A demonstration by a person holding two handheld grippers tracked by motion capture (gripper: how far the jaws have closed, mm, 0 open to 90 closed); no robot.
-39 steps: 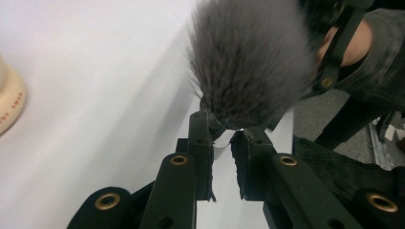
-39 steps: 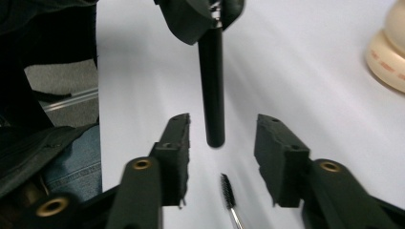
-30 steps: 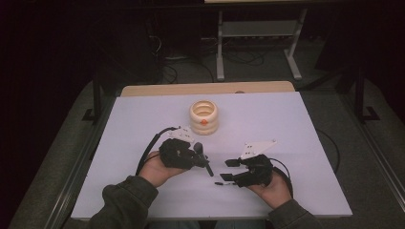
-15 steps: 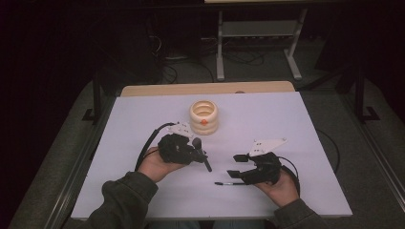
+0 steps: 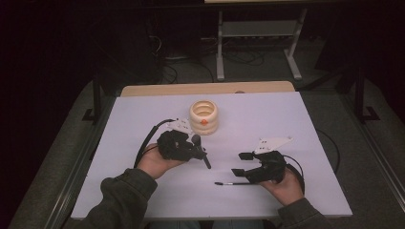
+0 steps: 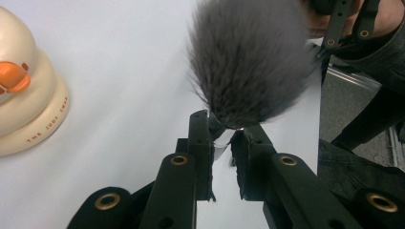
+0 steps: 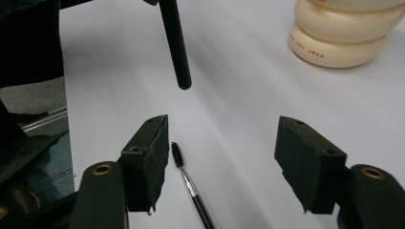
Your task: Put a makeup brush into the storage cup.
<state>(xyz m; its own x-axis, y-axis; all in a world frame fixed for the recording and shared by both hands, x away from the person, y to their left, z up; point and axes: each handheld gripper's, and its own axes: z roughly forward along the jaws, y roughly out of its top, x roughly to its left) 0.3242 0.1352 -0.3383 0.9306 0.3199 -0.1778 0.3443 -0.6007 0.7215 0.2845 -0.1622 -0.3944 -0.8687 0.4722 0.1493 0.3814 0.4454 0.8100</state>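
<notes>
My left gripper point(image 5: 193, 147) is shut on a fluffy grey makeup brush point(image 5: 196, 140); its black handle slants down to the right. In the left gripper view the jaws point(image 6: 224, 130) pinch the shiny ferrule below the bristles point(image 6: 248, 62). A thin black spoolie brush point(image 5: 234, 183) lies flat on the white table point(image 5: 286, 119). Just right of it, my right gripper point(image 5: 241, 163) is open, its jaws having just been opening. In the right gripper view point(image 7: 224, 148) the spoolie brush point(image 7: 188, 183) lies on the table beside the left jaw, with no pad pressing on it.
A cream, ring-stacked holder point(image 5: 204, 117) with an orange beak stands at the table's middle, just beyond the left gripper, and appears as the holder point(image 6: 24, 95) and the holder point(image 7: 344, 33). The fluffy brush's handle tip point(image 7: 174, 43) hangs ahead of the right jaws.
The right gripper's jaws have spread wider and the hand has drawn slightly right, leaving the spoolie brush lying on the table. The left gripper and its brush have stayed put.
</notes>
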